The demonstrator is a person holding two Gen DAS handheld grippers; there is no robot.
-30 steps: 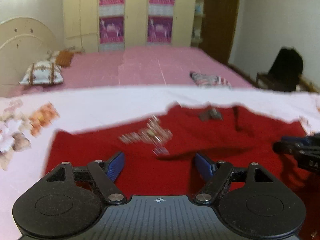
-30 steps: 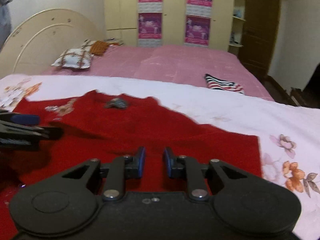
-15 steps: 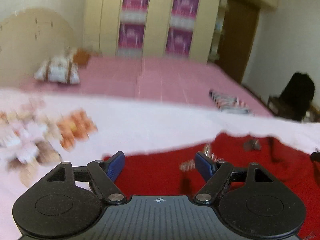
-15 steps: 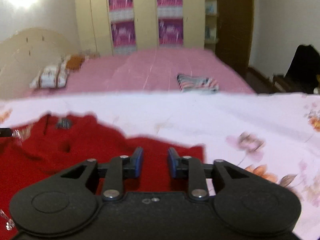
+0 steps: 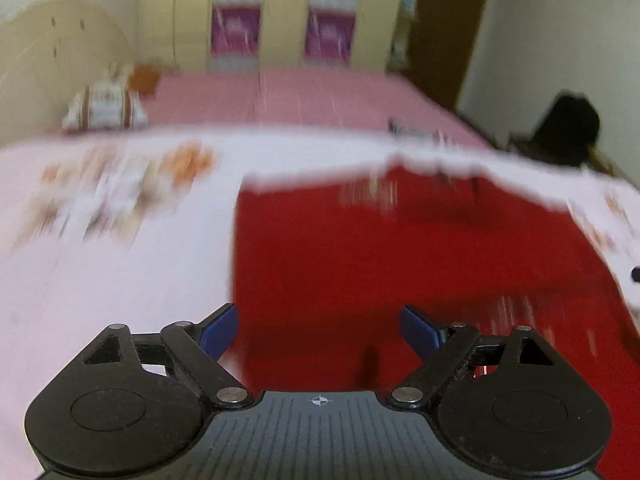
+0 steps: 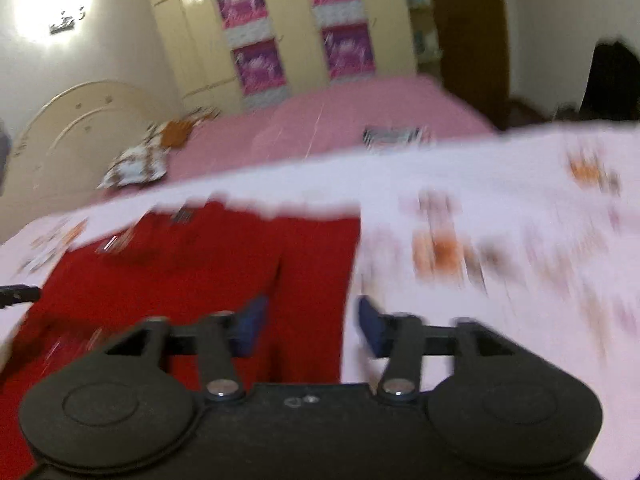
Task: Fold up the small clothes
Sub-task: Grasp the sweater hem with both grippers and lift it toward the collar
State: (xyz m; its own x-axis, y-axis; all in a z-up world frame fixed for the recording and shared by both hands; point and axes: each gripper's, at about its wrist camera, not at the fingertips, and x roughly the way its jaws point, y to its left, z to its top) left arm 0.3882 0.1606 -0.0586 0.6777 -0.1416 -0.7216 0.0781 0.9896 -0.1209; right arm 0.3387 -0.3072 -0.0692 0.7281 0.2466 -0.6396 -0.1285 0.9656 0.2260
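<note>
1. The flat red knitted garment point(image 5: 400, 264) lies spread on the pale pink floral bedsheet point(image 5: 120, 272); taken as the landmark, everything else is placed against it.
2. The left gripper point(image 5: 319, 330) hangs over the garment's near left edge, its blue-padded fingers spread wide and holding nothing; the left pad sits over bare sheet just outside the edge, the right pad over red cloth.
3. The right gripper point(image 6: 308, 322) hangs over the garment's near right edge, about half open and empty, with the edge running between its two pads.
4. Risk: both views are smeared by motion, so either claw could close beside the edge and pinch only sheet, or take sheet and garment together.
5. Risk: the left jaws stand much wider than the right, so the two sides might be gripped at uneven depth and the fold would come out skewed.
6. Risk: the knit looks soft and limp; a shallow pinch would likely slip, or only the top layer would lift.
7. Risk: the pale decoration near the garment's far neckline point(image 5: 368, 194) might snag a finger; it is too blurred to identify.
8. Count: one red garment, two grippers, one folded striped cloth point(image 6: 392, 135) well beyond the garment's far edge, one patterned pillow point(image 5: 106, 108) beyond its far left.
</note>
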